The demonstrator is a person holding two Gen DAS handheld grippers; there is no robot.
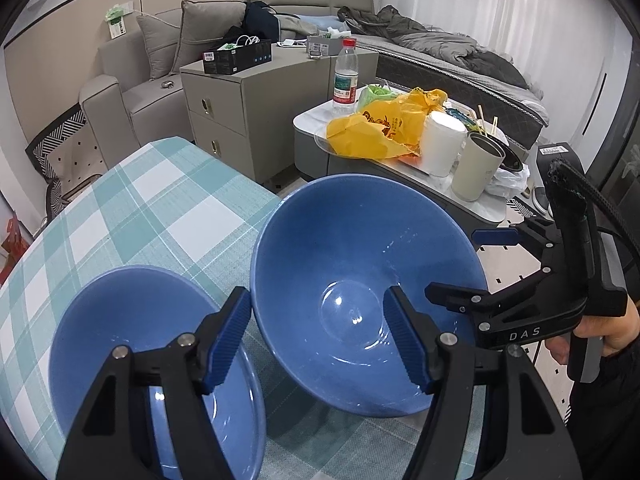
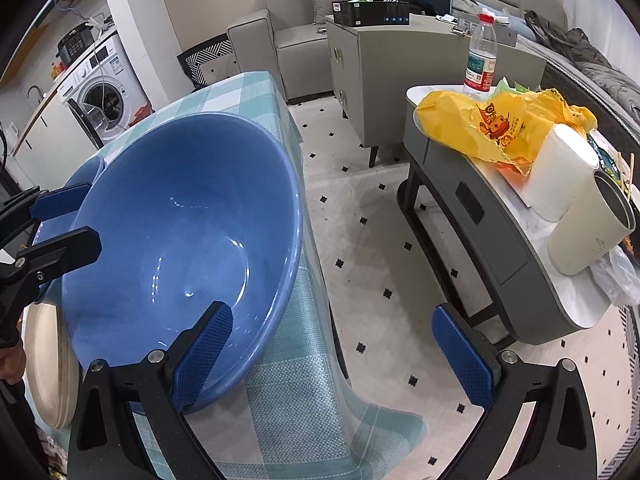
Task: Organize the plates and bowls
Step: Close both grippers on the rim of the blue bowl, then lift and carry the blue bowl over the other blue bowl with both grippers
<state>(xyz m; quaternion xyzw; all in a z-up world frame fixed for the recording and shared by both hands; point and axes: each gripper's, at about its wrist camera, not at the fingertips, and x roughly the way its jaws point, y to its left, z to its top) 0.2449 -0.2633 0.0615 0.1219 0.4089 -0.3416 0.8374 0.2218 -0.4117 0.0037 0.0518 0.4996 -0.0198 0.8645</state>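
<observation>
we see large glossy blue ceramic bowl (image 1: pixel 360 280) tilted at checked-cloth surface (image 1: pixel 152 200) edge | left gripper (image 1: pixel 316 340) jaws open astride rim | right gripper (image 2: pixel 336 356) jaws open | rigid, slick, breakable; grip rim

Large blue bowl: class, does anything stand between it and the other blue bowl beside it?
Only one finger of the left gripper, in the gap between the large blue bowl and other blue bowl; nothing else visible.

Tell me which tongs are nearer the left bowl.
Left. The left tongs have one finger beside the left bowl; the right tongs are beyond the big bowl, at its far side.
</observation>
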